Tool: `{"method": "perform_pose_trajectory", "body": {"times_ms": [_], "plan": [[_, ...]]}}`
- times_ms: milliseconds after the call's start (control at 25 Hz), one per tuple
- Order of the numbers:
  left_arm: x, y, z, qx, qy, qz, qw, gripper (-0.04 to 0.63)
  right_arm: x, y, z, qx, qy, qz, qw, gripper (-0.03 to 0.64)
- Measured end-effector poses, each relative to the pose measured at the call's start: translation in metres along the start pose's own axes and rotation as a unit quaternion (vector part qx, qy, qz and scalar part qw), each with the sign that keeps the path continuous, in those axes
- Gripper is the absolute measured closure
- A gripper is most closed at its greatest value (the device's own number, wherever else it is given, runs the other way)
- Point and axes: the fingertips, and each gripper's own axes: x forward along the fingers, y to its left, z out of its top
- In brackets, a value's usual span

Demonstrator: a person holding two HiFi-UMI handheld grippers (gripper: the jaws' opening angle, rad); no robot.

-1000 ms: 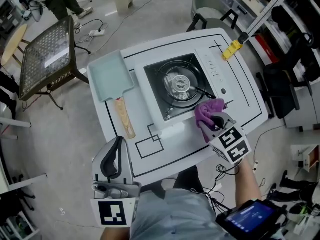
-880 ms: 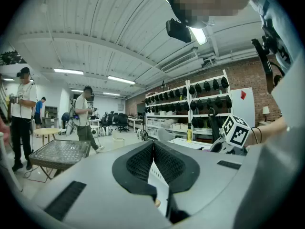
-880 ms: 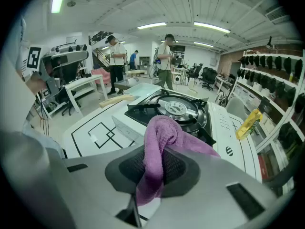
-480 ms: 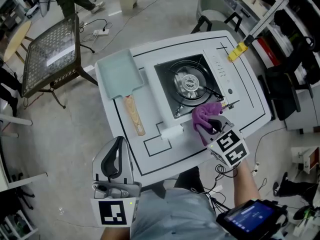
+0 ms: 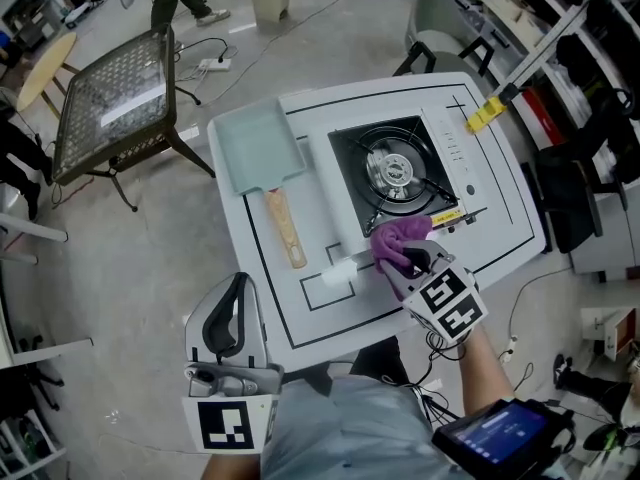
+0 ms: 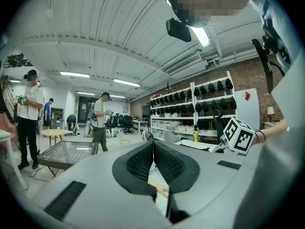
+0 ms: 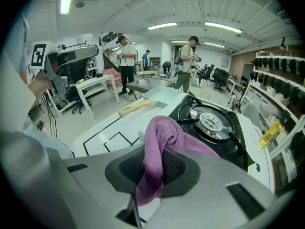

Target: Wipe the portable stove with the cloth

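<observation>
The portable stove [image 5: 455, 158] is white with a black burner top and stands at the table's far right. A purple cloth [image 5: 398, 240] lies bunched against the stove's near edge, with my right gripper [image 5: 415, 263] shut on it. In the right gripper view the cloth [image 7: 162, 137] loops up between the pads of my right gripper [image 7: 152, 168], and the burner [image 7: 214, 120] lies just beyond. My left gripper [image 5: 228, 338] hangs off the table's near left corner, close to my body. Its jaws meet with nothing in them in the left gripper view [image 6: 153, 161].
A pale green board [image 5: 258, 146] with a wooden handle [image 5: 285, 228] lies left of the stove. A small white block [image 5: 340, 271] sits by the cloth. A yellow piece [image 5: 483, 115] rests at the table's right edge. A glass-topped side table [image 5: 110, 98] and people stand beyond.
My right gripper has slid the cloth leftward along the stove's near edge, from the front right corner toward the middle. The left gripper keeps its place in the view.
</observation>
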Motion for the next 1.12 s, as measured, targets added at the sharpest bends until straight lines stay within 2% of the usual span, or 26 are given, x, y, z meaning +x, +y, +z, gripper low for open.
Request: {"method": "perform_pose_trajectory", "body": {"times_ms": [240, 480, 760, 960, 1120], "plan": [[-0.014, 0.015, 0.022, 0.012, -0.036, 0.014, 0.9992, 0.575, 0.005, 0.025, 0.017, -0.01, -0.002, 0.022, 1.0, 0.532], [-0.032, 0.034, 0.037, 0.015, -0.047, 0.046, 0.9978, 0.575, 0.009, 0.046, 0.048, -0.029, -0.018, 0.053, 0.998, 0.532], [-0.06, 0.061, 0.064, 0.014, -0.072, 0.086, 0.9936, 0.575, 0.001, 0.056, 0.108, -0.052, -0.059, 0.069, 0.994, 0.531], [-0.082, 0.085, 0.085, 0.022, -0.095, 0.129, 0.9869, 0.575, -0.008, 0.051, 0.158, -0.085, -0.088, 0.062, 0.991, 0.531], [-0.095, 0.099, 0.093, 0.022, -0.097, 0.152, 0.9833, 0.575, -0.015, 0.04, 0.199, -0.105, -0.11, 0.053, 0.987, 0.532]]}}
